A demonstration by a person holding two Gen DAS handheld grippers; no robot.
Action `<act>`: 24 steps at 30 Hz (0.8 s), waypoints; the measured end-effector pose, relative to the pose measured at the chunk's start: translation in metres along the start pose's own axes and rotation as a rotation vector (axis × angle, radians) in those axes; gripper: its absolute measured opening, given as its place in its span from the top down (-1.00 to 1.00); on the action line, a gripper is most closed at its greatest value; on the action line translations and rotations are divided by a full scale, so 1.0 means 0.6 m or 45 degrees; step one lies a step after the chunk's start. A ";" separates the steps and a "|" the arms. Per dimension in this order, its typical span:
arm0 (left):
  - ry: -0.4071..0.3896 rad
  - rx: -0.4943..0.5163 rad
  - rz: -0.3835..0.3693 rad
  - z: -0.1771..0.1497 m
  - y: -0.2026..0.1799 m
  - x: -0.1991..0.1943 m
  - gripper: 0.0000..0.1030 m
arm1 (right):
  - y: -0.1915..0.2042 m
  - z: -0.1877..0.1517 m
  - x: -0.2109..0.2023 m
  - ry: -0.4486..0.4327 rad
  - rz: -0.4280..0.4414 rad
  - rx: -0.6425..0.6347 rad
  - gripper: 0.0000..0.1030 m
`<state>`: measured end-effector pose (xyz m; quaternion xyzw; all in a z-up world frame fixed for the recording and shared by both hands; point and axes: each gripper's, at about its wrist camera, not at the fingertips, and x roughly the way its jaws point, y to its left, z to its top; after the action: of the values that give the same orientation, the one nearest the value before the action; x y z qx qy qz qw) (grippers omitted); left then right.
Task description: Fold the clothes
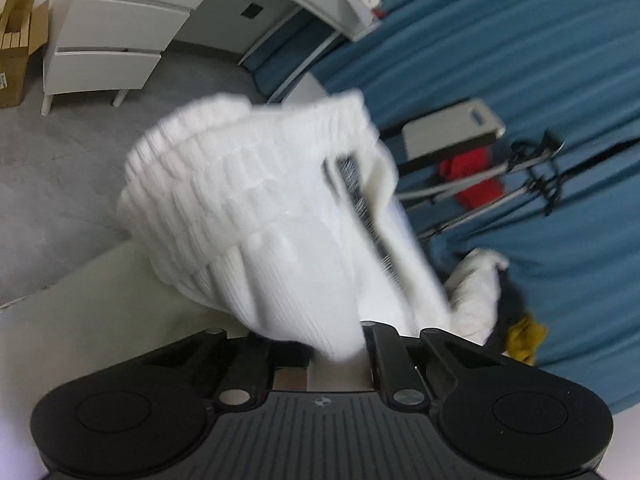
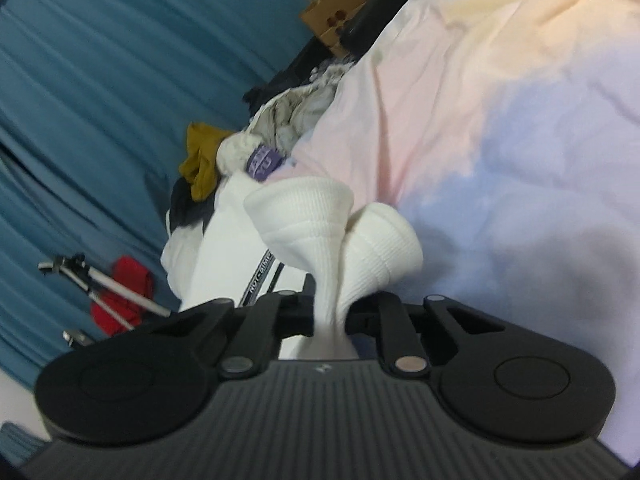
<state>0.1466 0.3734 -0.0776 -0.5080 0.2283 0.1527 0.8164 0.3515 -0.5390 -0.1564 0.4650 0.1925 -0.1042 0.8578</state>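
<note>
Only the left wrist view shows the white drawer unit point(image 1: 108, 44) and cardboard box point(image 1: 16, 48), while the right gripper point(image 2: 330, 320), jaws clamped on the white ribbed sock point(image 2: 320, 232), faces a pastel tie-dye shirt point(image 2: 500, 140); the left gripper point(image 1: 336, 344) pinches the sock too, its lettering too blurred to read.

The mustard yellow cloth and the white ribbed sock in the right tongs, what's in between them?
In the right wrist view, a crumpled white garment with a purple patch lies between the mustard yellow cloth and the white ribbed sock.
</note>
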 end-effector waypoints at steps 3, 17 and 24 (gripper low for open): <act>-0.005 0.007 -0.037 0.011 -0.007 -0.055 0.80 | 0.006 0.008 -0.038 -0.005 -0.006 0.011 0.77; 0.191 0.158 0.082 -0.061 0.110 -0.254 0.75 | -0.128 0.020 -0.225 0.058 -0.063 0.129 0.78; 0.178 0.237 0.179 -0.102 0.143 -0.277 0.23 | -0.193 0.005 -0.212 0.122 -0.089 0.235 0.78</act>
<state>-0.0490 0.3527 -0.0782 -0.4221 0.3328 0.1519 0.8294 0.1959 -0.6050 -0.1886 0.5394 0.2391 -0.1289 0.7970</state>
